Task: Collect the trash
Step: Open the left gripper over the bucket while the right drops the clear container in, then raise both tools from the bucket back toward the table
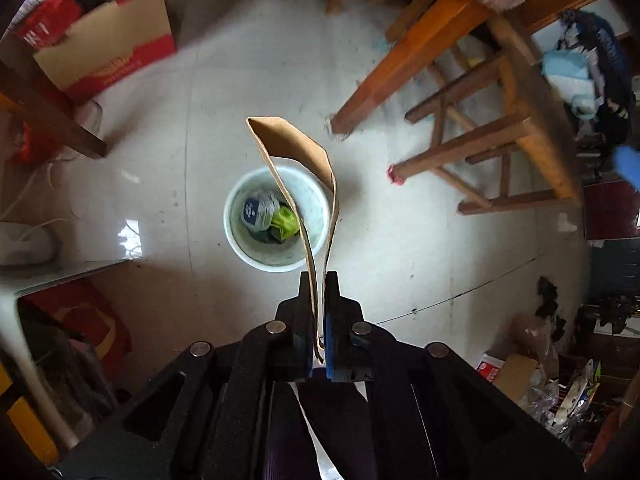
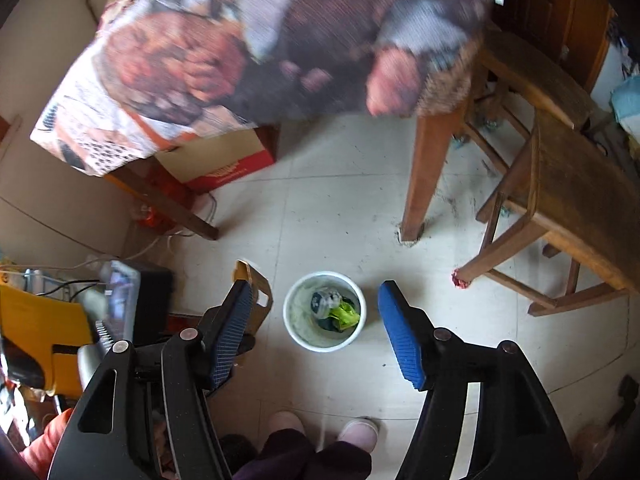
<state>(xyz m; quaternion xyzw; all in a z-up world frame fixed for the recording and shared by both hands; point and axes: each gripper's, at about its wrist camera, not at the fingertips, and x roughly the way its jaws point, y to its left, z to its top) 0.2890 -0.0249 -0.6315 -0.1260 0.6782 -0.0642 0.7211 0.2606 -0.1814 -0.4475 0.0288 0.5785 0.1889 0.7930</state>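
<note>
My left gripper (image 1: 319, 280) is shut on a folded strip of brown cardboard (image 1: 298, 160) and holds it upright above a white trash bin (image 1: 240, 240) on the tiled floor. The bin holds a blue-capped clear container and a green wrapper. In the right wrist view my right gripper (image 2: 316, 296) is open and empty, its blue-padded fingers (image 2: 400, 332) on either side of the same bin (image 2: 296, 332) from above. The cardboard (image 2: 256, 300) shows behind the right gripper's left finger.
A wooden table leg (image 2: 424, 184) and wooden stools (image 2: 560, 216) stand to the right. A red and tan cardboard box (image 1: 104, 52) sits at the back left. A cloth-covered table (image 2: 200, 60) overhangs. Clutter and cables lie at the left (image 2: 80, 312). The person's slippers (image 2: 356, 432) are below.
</note>
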